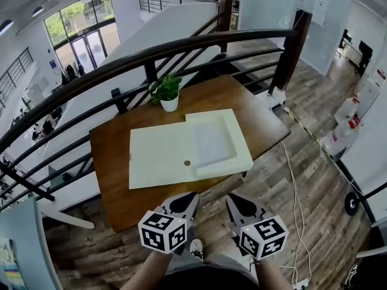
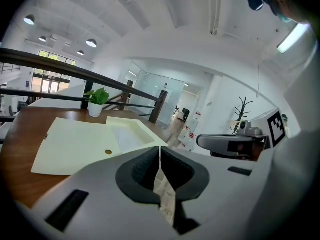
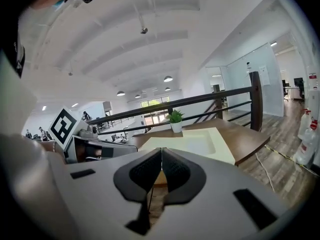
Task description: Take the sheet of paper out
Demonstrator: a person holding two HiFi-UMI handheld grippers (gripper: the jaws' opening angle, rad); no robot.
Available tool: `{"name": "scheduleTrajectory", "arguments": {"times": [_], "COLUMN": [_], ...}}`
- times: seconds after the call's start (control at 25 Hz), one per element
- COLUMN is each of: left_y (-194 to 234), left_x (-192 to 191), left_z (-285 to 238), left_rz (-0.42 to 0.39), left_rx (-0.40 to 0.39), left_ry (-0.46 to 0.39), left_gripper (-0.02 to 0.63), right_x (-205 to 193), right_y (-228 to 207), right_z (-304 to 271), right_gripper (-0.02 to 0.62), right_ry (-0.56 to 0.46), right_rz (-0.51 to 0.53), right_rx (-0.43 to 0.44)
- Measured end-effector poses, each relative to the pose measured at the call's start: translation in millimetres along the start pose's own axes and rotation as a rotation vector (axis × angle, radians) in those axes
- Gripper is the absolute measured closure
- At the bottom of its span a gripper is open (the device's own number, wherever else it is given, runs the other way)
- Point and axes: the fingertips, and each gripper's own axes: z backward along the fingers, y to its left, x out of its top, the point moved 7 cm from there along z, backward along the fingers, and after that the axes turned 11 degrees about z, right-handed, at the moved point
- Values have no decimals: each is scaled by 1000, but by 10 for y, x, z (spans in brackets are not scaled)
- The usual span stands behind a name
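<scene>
Table [image 1: 109, 156] is wooden and stands against a dark railing [image 1: 151, 56]. A cream folder [image 1: 157, 159] lies open on it. The folder's left flap is flat, with a small brown button [image 1: 187, 162] near the fold. Its right half forms a shallow tray. The white sheet [image 1: 210, 142] lies flat inside that tray, with nothing touching it. A plant [image 1: 166, 92] in a white pot stands just behind the folder, near the table's far edge.

Left gripper [image 1: 184, 203] is held low by the table's near edge, well short of the folder. In its own view the jaws are pressed together with nothing between them; only floor shows through the gap.

Right gripper [image 1: 239, 203] is beside the left, also short of the table and pointing at the folder. Its jaws are likewise closed and hold nothing.

Both grippers are apart from the sheet.
</scene>
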Motion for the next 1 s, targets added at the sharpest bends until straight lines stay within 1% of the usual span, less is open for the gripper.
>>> {"name": "scheduleTrajectory", "arguments": {"times": [0.24, 0.48, 0.8, 1.0], "left_y": [260, 495, 768, 1008], "left_x": [197, 363, 594, 701], "left_z": [-296, -620, -1038, -1328], "left_rz": [26, 33, 70, 84], "left_rx": [13, 49, 116, 187], "left_ry": [28, 52, 51, 76], "left_gripper": [581, 581, 581, 581], "right_x": [74, 68, 197, 208], "right_y": [-225, -513, -998, -1213], "right_z": [-338, -665, -1130, -1421], "right_gripper": [569, 569, 568, 568], "right_ry": [17, 34, 59, 82], "right_rz": [-21, -41, -28, -37], "right_rx": [-2, 13, 86, 139]}}
